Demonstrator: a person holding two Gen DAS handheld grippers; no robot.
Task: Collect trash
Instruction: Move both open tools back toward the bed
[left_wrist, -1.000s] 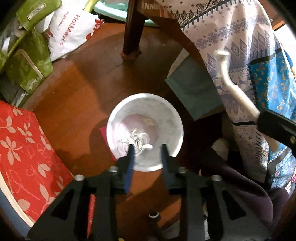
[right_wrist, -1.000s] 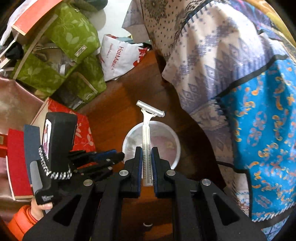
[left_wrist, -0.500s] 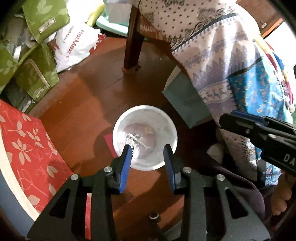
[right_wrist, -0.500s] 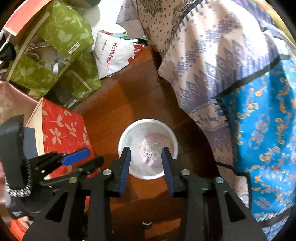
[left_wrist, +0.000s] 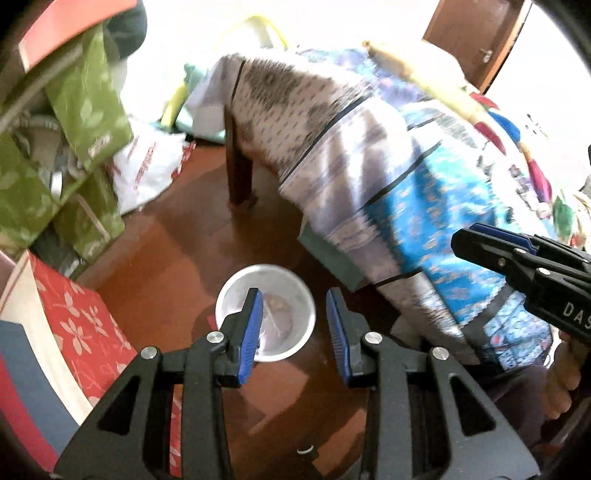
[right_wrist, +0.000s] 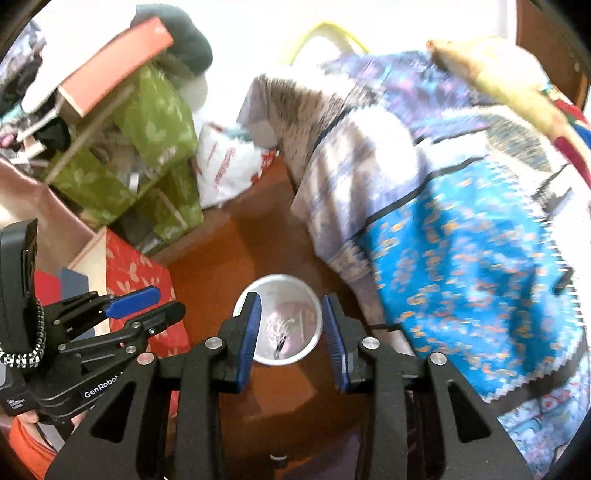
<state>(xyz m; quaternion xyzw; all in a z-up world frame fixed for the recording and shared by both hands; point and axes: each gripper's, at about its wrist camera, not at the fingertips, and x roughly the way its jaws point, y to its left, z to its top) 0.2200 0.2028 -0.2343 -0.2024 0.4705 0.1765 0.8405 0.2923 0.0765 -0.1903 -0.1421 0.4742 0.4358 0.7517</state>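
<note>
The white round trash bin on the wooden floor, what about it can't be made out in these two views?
- Left wrist view: the white round trash bin has its near rim hidden behind the left gripper.
- Right wrist view: its contents are a small pale tangle, too small to name.
- Right wrist view: the right gripper covers both bin sides.

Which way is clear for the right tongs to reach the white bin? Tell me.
Probably yes, straight down: the right tongs are open and empty, and the white bin sits below them on the floor with its mouth uncovered. The left tongs are off to the side.
</note>
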